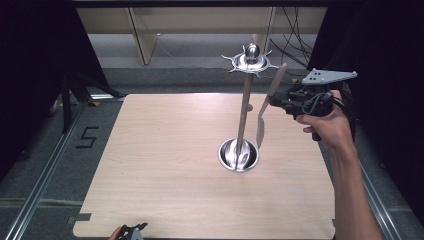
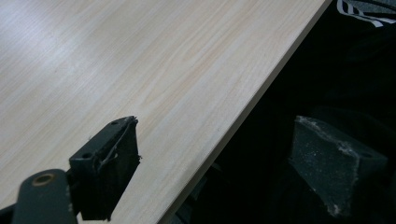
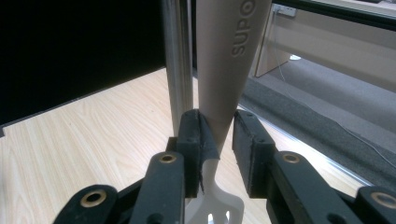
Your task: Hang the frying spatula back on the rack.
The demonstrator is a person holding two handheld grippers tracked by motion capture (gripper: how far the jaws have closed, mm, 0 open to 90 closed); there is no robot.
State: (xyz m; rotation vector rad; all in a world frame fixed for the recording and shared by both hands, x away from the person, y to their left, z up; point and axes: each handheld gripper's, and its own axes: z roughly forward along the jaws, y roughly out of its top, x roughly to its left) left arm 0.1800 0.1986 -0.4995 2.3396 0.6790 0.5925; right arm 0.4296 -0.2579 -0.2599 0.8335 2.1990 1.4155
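One utensil held up beside the rack, the other hand idle

One beige plastic slotted spatula (image 1: 265, 107) hangs in the air near the right edge of the pale wood-grain surface (image 1: 165, 165), its handle pinched between the jaws of the right gripper (image 1: 282, 100). In the right gripper view the handle (image 3: 224, 70) rises upward between the two pads and the slotted blade points down, so the tool is carried roughly upright. That suits the tall steel utensil stand (image 1: 245, 110) just beside it, whose round dish base sits right of the surface's middle and whose top ring carries hooks; my guess is the handle end is meant for one of them. The left gripper (image 1: 132, 232) rests at the near edge, jaws spread and holding nothing, probably kept clear of the work
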